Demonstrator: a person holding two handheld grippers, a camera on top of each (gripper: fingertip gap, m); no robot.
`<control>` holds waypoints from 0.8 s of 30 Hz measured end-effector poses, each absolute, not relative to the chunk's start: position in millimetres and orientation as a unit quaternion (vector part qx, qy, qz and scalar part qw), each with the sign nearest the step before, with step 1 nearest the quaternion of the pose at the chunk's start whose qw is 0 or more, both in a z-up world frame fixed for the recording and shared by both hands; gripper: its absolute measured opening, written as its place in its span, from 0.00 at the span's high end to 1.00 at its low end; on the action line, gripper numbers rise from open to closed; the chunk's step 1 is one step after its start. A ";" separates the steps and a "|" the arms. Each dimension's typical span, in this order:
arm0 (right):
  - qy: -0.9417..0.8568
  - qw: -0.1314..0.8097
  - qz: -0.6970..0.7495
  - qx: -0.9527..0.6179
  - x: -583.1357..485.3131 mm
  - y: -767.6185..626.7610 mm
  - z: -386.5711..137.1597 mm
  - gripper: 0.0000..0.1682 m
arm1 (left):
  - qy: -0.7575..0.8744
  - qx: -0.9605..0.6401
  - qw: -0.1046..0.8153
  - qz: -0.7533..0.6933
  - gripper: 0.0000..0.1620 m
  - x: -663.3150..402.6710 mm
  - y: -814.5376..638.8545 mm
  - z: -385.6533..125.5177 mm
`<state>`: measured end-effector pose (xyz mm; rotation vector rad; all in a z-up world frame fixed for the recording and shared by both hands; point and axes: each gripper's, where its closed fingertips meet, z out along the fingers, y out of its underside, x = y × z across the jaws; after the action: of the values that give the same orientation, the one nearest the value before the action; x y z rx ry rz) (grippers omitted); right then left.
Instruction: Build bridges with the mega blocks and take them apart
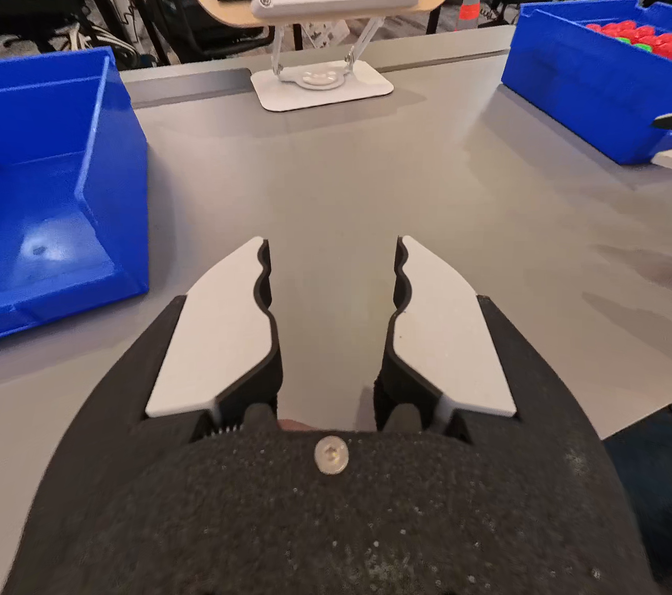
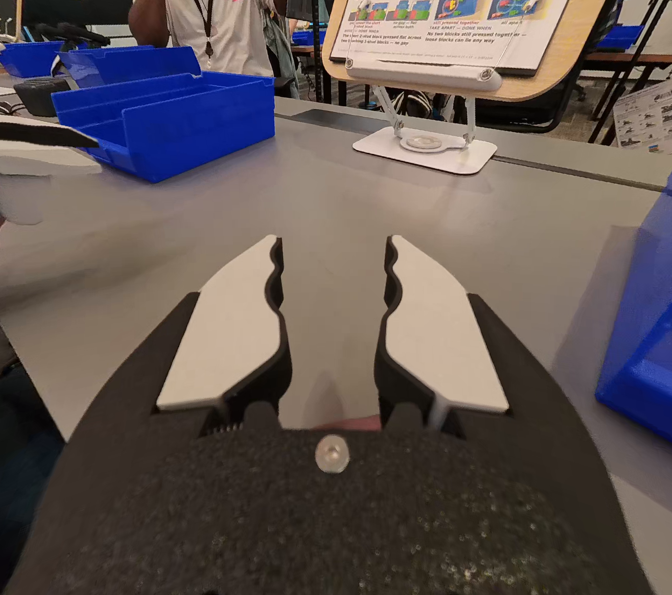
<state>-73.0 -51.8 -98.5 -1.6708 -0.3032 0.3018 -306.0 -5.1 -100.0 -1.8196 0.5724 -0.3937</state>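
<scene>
— Two bins flanked the work, and what lay between them?
— On the left sat an empty blue bin [image 1: 69,185], nothing in it. Next, over bare grey table [image 1: 345,185], the left gripper [image 1: 332,243] hung with its jaws spread wide and nothing between them. Behind it stood the instruction board on its white stand [image 1: 322,83]. The right gripper [image 2: 332,241] was likewise parted over the table and held nothing.
— And the mega blocks?
— They lay at the far right, a heap of red and green blocks [image 1: 640,36] inside the second blue bin [image 1: 582,83], well apart from both tools. None stood on the table.
— So which step was in hand?
— It looked like the very start of a cycle: no block had been fetched yet. The next move likely called for the right gripper to swing toward that bin, descend over one block and close squarely on its sides, not its studs.
</scene>
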 end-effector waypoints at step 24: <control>-0.148 0.663 0.113 -0.726 -69.6 -64.5 -87.8 0.70 | 0.298 -0.773 0.534 -0.167 0.60 -277.5 -9.9 -126.8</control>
<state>-69.6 -64.5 -87.8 -1.6399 -0.3337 0.2551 -277.5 -9.9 -126.8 -1.8436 0.7111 -0.3980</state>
